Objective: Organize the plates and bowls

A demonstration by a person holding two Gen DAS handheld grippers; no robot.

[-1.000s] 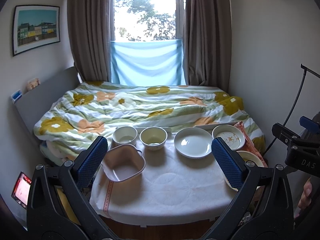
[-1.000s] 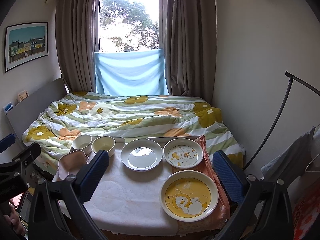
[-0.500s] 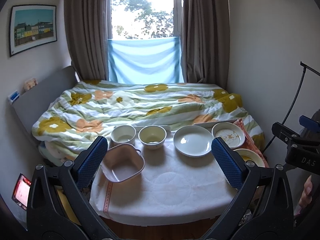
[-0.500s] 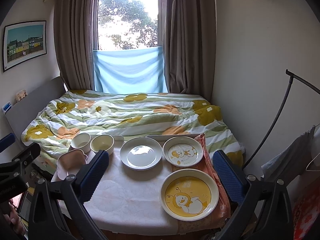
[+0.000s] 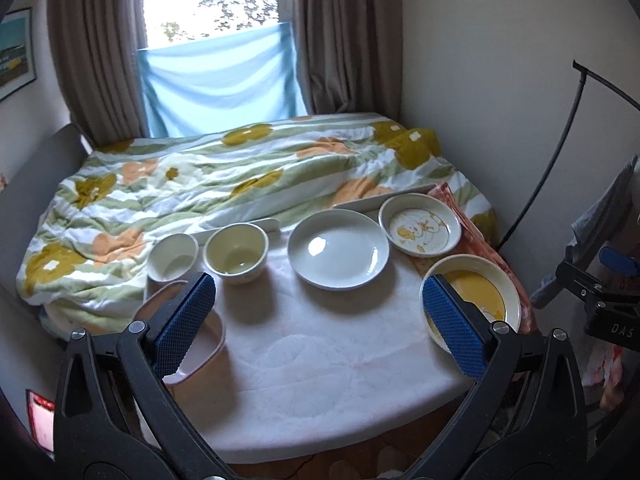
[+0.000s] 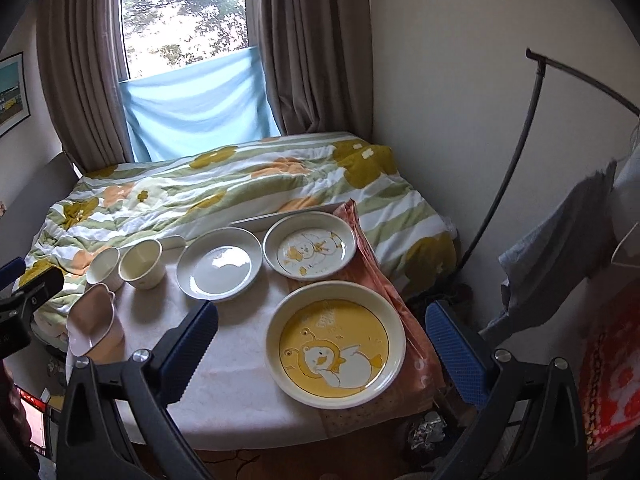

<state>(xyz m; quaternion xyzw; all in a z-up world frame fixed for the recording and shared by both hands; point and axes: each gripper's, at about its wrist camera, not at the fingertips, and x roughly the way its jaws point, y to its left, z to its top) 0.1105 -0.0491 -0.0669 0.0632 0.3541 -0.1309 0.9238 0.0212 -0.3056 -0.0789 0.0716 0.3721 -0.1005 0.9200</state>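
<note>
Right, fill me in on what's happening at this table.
A person holds a claw in each hand over a small table set with dishes. Both the left claw and right claw are open and empty. Nothing is stacked yet: two small bowls, a pink heart-shaped bowl, a plain white plate and two cartoon-print plates all sit apart.
</note>
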